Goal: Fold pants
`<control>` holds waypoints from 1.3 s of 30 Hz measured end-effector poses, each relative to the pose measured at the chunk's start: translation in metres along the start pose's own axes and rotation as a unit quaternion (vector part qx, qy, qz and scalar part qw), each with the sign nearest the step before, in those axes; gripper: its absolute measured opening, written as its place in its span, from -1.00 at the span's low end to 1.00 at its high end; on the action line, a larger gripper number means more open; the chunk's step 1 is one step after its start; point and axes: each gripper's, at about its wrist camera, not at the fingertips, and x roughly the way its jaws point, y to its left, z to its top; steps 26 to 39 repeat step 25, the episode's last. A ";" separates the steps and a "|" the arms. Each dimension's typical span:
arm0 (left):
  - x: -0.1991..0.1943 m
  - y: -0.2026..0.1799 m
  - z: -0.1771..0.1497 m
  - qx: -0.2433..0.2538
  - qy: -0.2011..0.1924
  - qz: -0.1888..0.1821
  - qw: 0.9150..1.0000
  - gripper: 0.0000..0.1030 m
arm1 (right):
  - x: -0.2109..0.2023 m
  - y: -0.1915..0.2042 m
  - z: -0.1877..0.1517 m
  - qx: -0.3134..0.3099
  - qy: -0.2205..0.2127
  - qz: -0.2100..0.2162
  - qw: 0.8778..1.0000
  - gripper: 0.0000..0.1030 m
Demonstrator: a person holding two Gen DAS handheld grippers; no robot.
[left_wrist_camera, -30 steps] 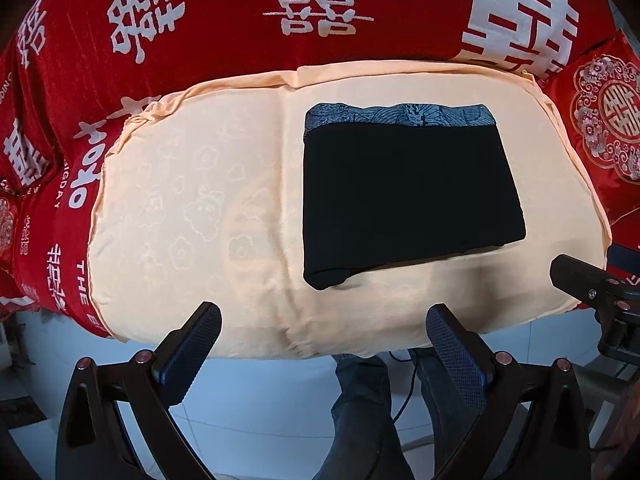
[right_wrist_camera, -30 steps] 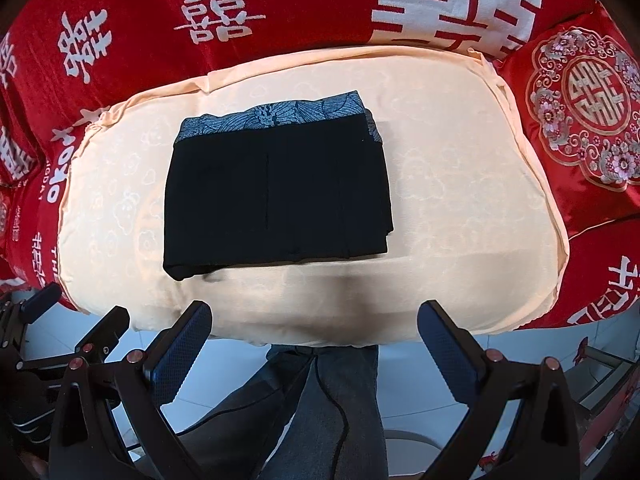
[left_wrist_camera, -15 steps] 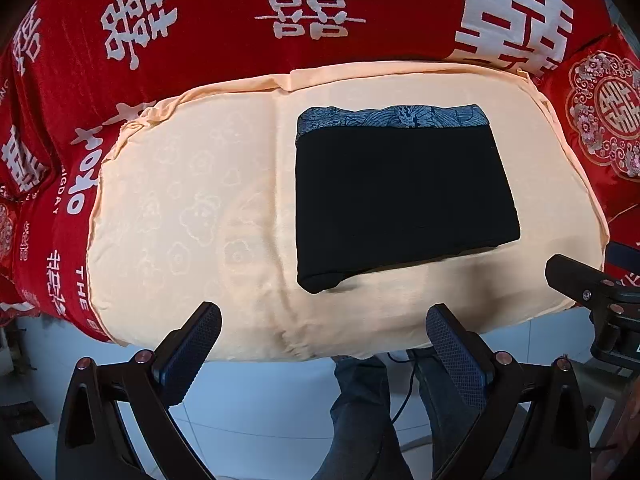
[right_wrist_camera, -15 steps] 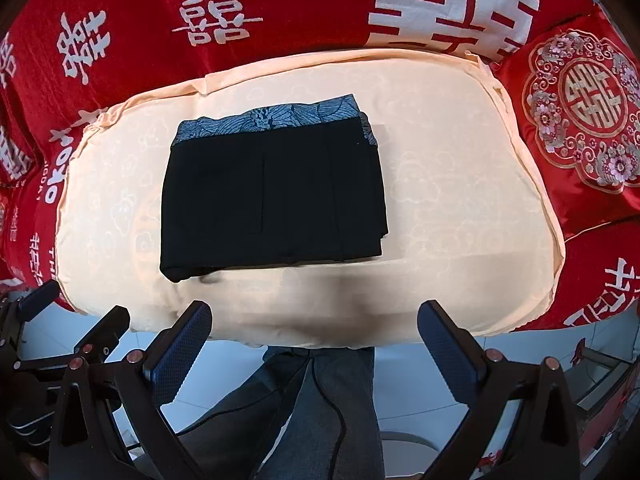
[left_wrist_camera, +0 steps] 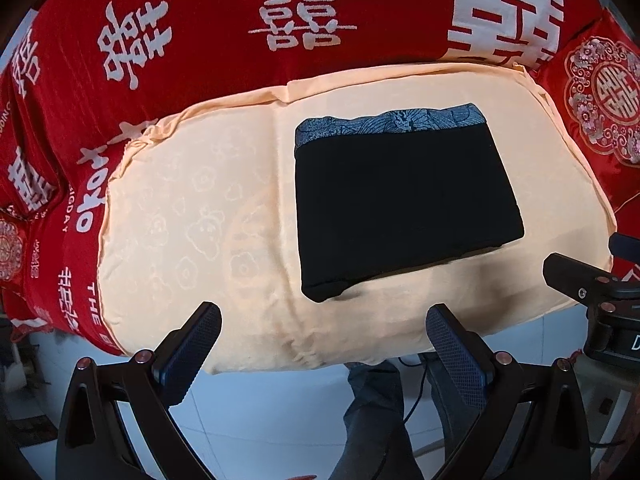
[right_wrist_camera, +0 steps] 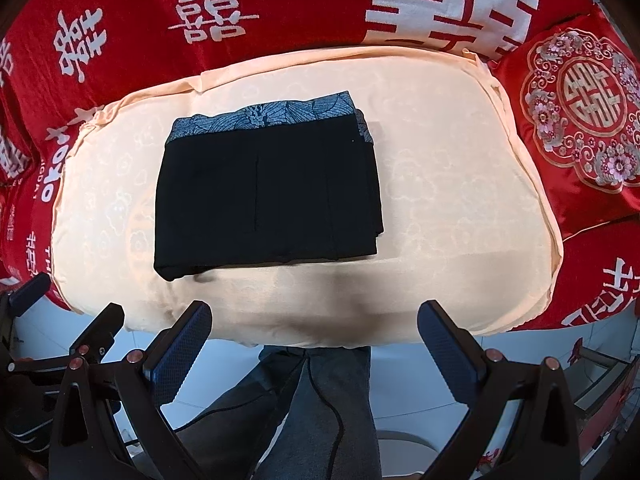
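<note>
The red cover (left_wrist_camera: 208, 92), printed with white characters, is filling the back of both views, and the peach cushion (left_wrist_camera: 192, 216) is lying across it as the work surface. Over the last second the cushion has been sliding only slightly in each frame, which means both cameras are drifting a little and pulling back toward the person rather than closing in.

The pants (left_wrist_camera: 404, 204) are sitting on the cushion as a compact black rectangle, right of centre in the left wrist view, with the grey patterned waistband (left_wrist_camera: 388, 126) along the far edge (the layered edges are showing along its right side in the right wrist view). Its outline is matching the earlier frames, so nothing has been refolded or disturbed in that time. I am reading that as the folding being finished, or very nearly so, with the tools backing off.

The left gripper (left_wrist_camera: 322, 354) is hanging off the near edge of the cushion, its jaws spread wide and gripping nothing. The right gripper (right_wrist_camera: 314, 350) is doing the same, fully parted and empty, clear of the cloth. Below them the person's legs (right_wrist_camera: 320, 408) are showing over a pale floor. A red embroidered pillow (right_wrist_camera: 580, 124) is resting at the cushion's right end.
</note>
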 end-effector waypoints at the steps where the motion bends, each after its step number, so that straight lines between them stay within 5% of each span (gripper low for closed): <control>1: -0.001 0.000 0.000 0.000 -0.002 0.000 1.000 1.00 | 0.000 0.000 0.000 0.000 0.000 0.000 1.000 0.99; 39: -0.008 -0.008 0.005 0.012 -0.023 -0.006 1.000 1.00 | 0.003 0.001 0.002 -0.003 0.002 -0.002 1.000 0.99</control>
